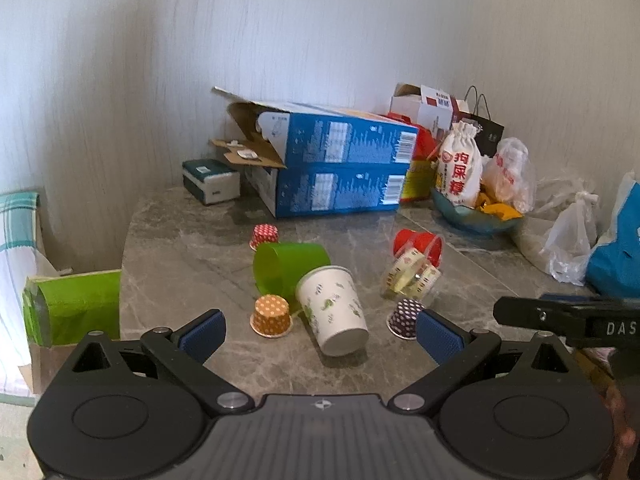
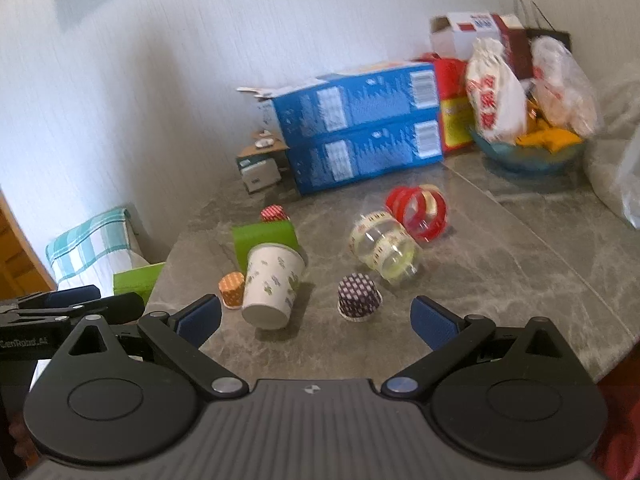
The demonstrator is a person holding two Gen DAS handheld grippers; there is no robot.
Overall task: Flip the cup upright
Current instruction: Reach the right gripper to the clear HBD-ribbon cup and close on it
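Observation:
Several cups lie tipped on the grey marble table (image 1: 180,240). A white paper cup with green print (image 1: 334,310) (image 2: 272,288) lies on its side, base toward me. A green plastic cup (image 1: 288,266) (image 2: 264,240) lies behind it. A clear cup with a patterned band (image 1: 412,276) (image 2: 386,250) and a red cup (image 1: 418,242) (image 2: 418,214) lie to the right. My left gripper (image 1: 320,332) is open and empty, just short of the white cup. My right gripper (image 2: 316,320) is open and empty, in front of the cups.
Small dotted cupcake liners stand upside down: orange (image 1: 272,316), dark purple (image 1: 406,316) (image 2: 358,296), red (image 1: 265,235). Two stacked blue boxes (image 1: 340,168), a tissue box (image 1: 210,180), a bowl of snack bags (image 1: 476,208) and plastic bags (image 1: 572,240) line the back wall. The table edge runs left.

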